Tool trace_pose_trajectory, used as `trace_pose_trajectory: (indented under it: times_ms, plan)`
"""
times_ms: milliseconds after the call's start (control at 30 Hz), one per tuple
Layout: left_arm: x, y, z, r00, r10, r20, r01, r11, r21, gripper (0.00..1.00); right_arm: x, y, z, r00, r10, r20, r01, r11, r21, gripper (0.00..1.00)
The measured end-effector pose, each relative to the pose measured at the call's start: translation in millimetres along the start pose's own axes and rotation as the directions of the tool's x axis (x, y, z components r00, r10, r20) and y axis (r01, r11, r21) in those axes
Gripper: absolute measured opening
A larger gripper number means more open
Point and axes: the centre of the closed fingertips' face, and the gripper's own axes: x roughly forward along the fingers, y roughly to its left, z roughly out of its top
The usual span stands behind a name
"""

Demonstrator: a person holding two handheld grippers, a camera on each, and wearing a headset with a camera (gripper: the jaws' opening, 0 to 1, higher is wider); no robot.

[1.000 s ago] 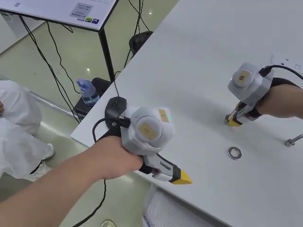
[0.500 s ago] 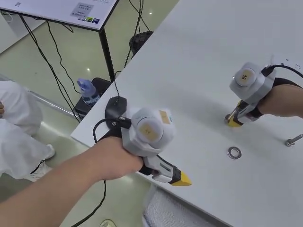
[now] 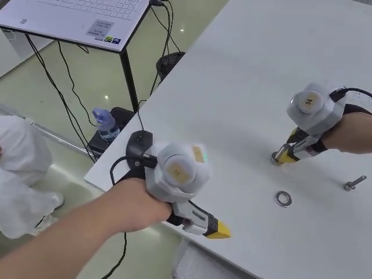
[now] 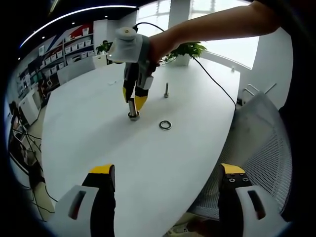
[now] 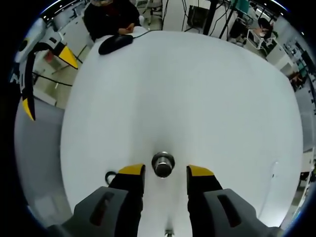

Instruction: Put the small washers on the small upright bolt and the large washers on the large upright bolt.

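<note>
Washer (image 3: 283, 199): one lies flat on the counter (image 3: 232, 87).
The right claw (image 5: 166, 170) straddles the large bolt (image 5: 163, 164), jaws parted, not touching it; the small bolt (image 3: 354, 183), second of two, stands apart. The left claw (image 4: 167, 169) gapes wide at the counter's edge.

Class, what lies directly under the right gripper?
A large upright silver metal bolt stands between the right gripper's open jaws; what rings its base is too small to tell.

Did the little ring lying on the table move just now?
No. The washer lies in the same spot relative to the small bolt; the whole picture shifted together instead.
</note>
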Motion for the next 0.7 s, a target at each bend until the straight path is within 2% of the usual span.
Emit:
trace_pose_trajectory:
  times_ms: [200, 367, 467, 700]
  plan:
    - [-5.8, 4.5, 2.5, 0.9999, 0.015, 0.002, -0.015, 1.0, 0.003, 0.86, -13.8, -0.6, 3.1, 0.9996, -0.009, 0.027, 0.009, 1.0, -0.013, 0.36]
    - [-8.8, 5.7, 6.7, 0.9997, 0.024, 0.004, -0.024, 1.0, 0.007, 0.86, -23.4, 5.0, 3.0, 0.9993, -0.011, 0.036, 0.013, 0.999, -0.034, 0.36]
    - [-9.9, 6.3, 8.9, 0.9994, 0.03, 0.019, -0.03, 0.999, -0.017, 0.86, -29.5, 9.2, 1.5, 0.9992, -0.013, 0.039, 0.015, 0.999, -0.048, 0.36]
    - [-11.8, 4.6, 5.7, 0.9991, 0.039, 0.012, -0.039, 0.999, -0.022, 0.85, -39.9, 17.8, -2.6, 0.9985, -0.016, 0.053, 0.02, 0.997, -0.069, 0.35]
